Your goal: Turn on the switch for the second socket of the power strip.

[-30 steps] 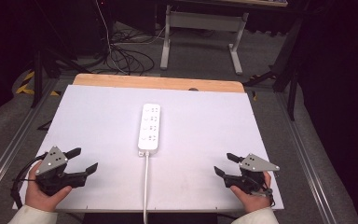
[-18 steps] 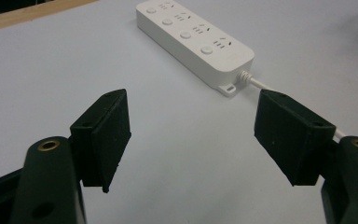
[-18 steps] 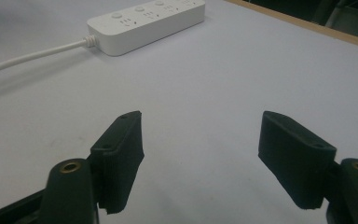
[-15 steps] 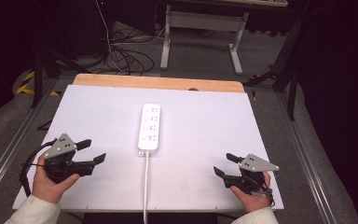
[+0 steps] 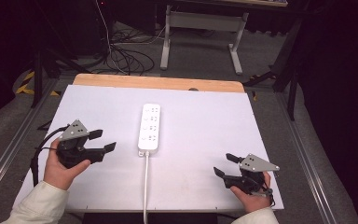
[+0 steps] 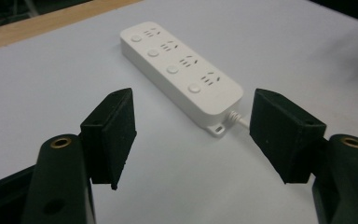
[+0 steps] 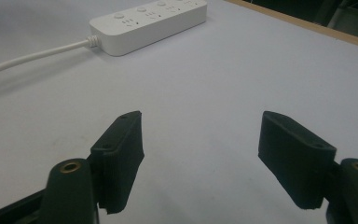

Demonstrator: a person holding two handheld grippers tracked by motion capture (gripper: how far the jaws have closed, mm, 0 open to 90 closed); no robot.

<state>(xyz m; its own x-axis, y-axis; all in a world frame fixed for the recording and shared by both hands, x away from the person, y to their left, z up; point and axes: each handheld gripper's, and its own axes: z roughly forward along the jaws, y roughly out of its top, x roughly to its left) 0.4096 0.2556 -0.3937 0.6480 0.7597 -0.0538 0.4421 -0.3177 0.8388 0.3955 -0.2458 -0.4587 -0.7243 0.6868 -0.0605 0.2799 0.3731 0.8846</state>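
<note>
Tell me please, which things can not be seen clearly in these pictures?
- Power strip cord: the high view's bottom edge cuts it off, so its plug is unseen.
- Socket markings: too small in the high view.
- Strip's far end: cut by the right gripper view's top edge.

White power strip (image 6: 179,74) lying on white table (image 6: 51,84), left gripper (image 6: 193,135) jaws spread wide, empty, near its corded end

The table (image 5: 205,140) carries a white sheet covering most of its top; a strip of bare wood shows along the far edge. A white power strip (image 5: 149,127) lies flat near the centre, its four sockets facing up. Its white cord (image 5: 145,186) runs toward the near edge.
</note>
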